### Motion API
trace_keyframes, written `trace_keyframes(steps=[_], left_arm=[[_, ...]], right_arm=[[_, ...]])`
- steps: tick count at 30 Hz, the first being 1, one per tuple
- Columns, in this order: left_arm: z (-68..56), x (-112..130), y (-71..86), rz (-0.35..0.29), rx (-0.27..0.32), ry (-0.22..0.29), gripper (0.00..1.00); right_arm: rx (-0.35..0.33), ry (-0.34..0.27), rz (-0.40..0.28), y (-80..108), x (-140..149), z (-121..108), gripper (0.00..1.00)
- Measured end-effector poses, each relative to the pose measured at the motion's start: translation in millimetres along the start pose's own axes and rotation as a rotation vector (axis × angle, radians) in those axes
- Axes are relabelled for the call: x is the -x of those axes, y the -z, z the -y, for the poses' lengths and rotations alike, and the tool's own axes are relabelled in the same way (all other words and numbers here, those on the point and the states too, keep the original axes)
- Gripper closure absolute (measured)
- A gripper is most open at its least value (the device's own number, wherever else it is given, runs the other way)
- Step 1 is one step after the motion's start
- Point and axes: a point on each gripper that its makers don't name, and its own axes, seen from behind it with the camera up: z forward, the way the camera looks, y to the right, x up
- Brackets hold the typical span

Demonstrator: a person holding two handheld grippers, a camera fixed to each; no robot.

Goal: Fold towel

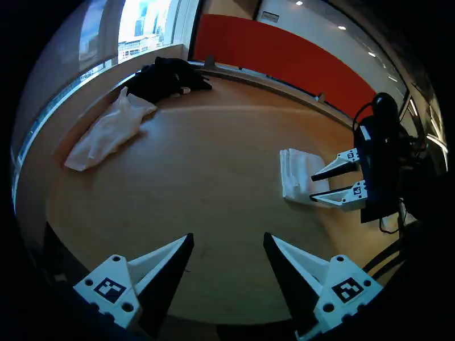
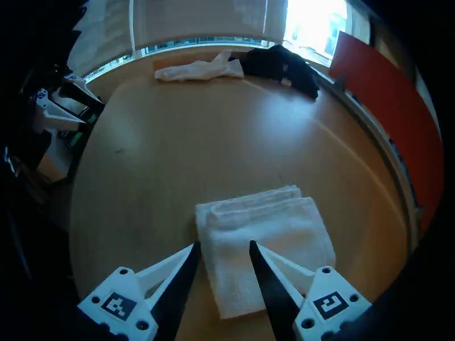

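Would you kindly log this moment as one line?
towel: folded, on table | right gripper: open, at towel | left gripper: open, apart

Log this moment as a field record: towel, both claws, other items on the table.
towel: white, folded, lying flat on the wooden table
left claw: open, over bare table, away from the towel
right claw: open, fingers astride the towel's near edge; contact unclear
other items: crumpled white bundle and black bundle at the table's far edge
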Motion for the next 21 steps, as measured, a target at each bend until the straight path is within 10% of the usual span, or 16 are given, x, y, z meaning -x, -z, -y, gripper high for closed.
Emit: trace_keyframes(steps=[21], left_arm=[[-3.7, 1, -3.6, 0.008, -0.003, -0.010, 0.09]], right_arm=[[0.056, -0.102, 0.045, 32.5, 68, 3, 0.34]])
